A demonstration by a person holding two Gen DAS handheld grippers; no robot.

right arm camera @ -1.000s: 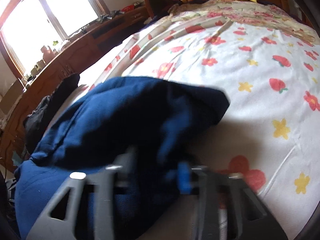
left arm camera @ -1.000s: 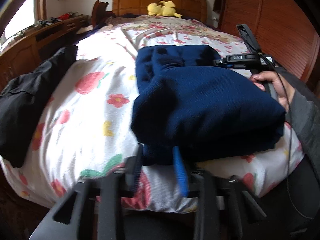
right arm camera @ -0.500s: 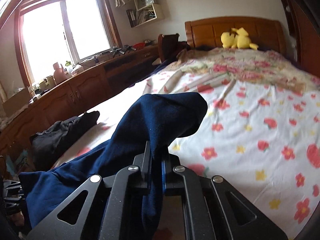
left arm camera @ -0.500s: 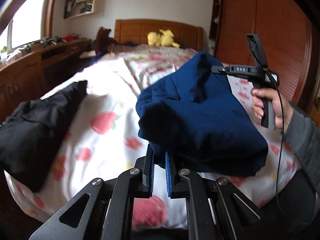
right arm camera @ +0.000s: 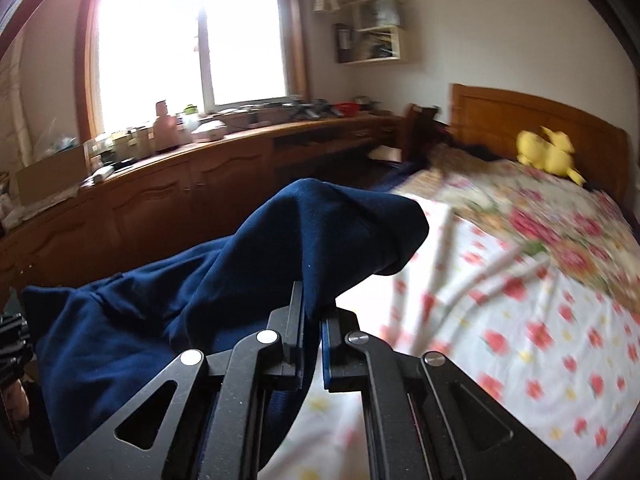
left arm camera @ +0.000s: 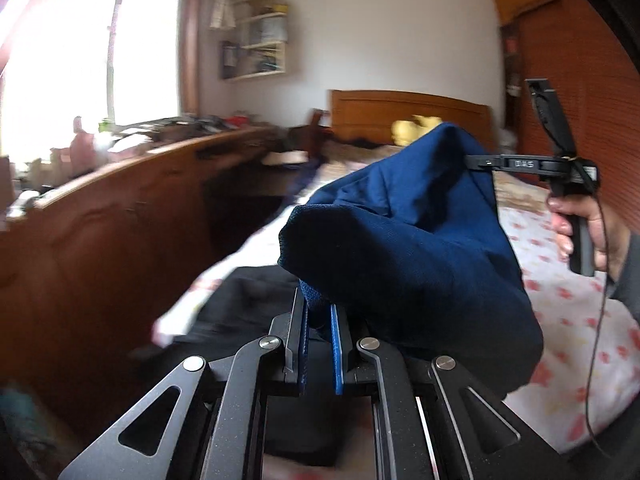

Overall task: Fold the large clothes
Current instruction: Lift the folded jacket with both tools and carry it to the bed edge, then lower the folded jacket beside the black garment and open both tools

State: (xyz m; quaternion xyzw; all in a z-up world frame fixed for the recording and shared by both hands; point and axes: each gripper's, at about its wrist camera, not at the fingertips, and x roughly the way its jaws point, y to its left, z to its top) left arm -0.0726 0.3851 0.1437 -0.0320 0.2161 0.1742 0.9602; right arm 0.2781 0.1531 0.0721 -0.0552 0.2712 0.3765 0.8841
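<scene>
The left gripper [left arm camera: 319,320] is clamped on one edge of the navy blue garment [left arm camera: 404,240], and the right gripper [right arm camera: 313,320] pinches another edge. The folded bundle hangs in the air between them, above the floral bedsheet [right arm camera: 520,320] and a black garment [left arm camera: 240,304] lying on the bed's edge.

Flowered bed [right arm camera: 540,320] right and far: wide bare sheet, free room. Yellow plush [right arm camera: 546,154] at far headboard, well clear. Black garment [left arm camera: 240,308] on near left bed edge, under navy garment [left arm camera: 420,248], which hangs between both hand-held grippers, blocking middle. Long wooden cabinet [right arm camera: 180,200] walls left side, top cluttered. Wooden wardrobe [left arm camera: 580,92] closes right.
</scene>
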